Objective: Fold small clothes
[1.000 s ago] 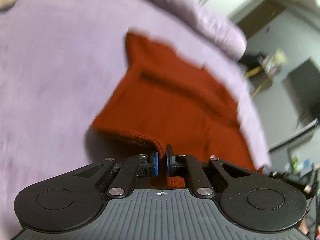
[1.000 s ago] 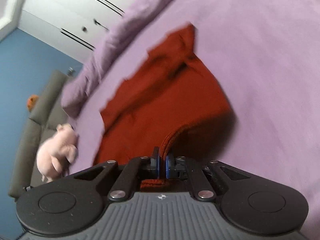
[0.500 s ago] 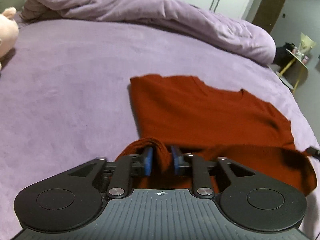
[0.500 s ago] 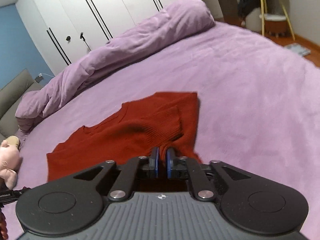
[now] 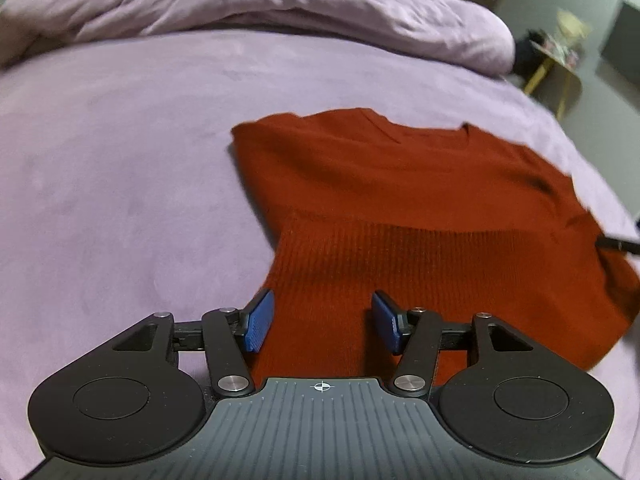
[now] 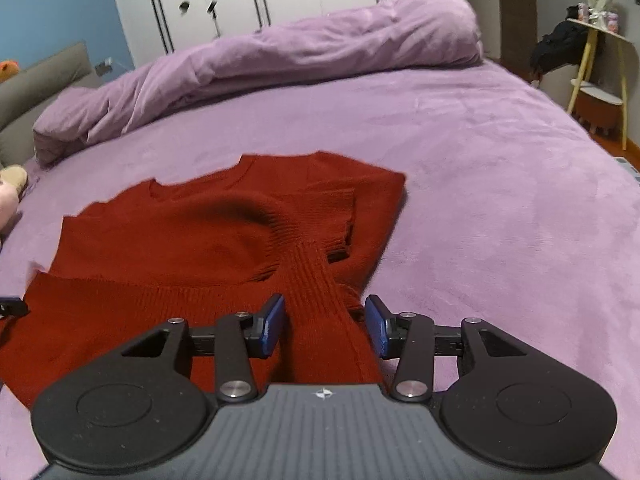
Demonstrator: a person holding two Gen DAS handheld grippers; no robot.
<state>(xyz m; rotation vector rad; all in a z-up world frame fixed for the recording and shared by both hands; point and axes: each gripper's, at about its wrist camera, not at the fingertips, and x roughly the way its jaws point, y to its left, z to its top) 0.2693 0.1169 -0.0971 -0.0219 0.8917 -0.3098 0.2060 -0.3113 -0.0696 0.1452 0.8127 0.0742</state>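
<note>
While the ribbed hem is being laid over the body of the rust-red knitted sweater point(image 5: 400, 200), a bottom-up fold is being finished. Both pairs of jaws have just been opening: the left gripper point(image 5: 323, 322) and the right gripper point(image 6: 325, 325) are being held partly apart, hem fabric lying loose between the pads, nothing gripped. The sweater is lying flat on the purple bedsheet point(image 6: 500, 200), near the rolled duvet point(image 6: 280, 64), its right corner bunched. Next, withdrawal and smoothing are probably being called for.
</note>
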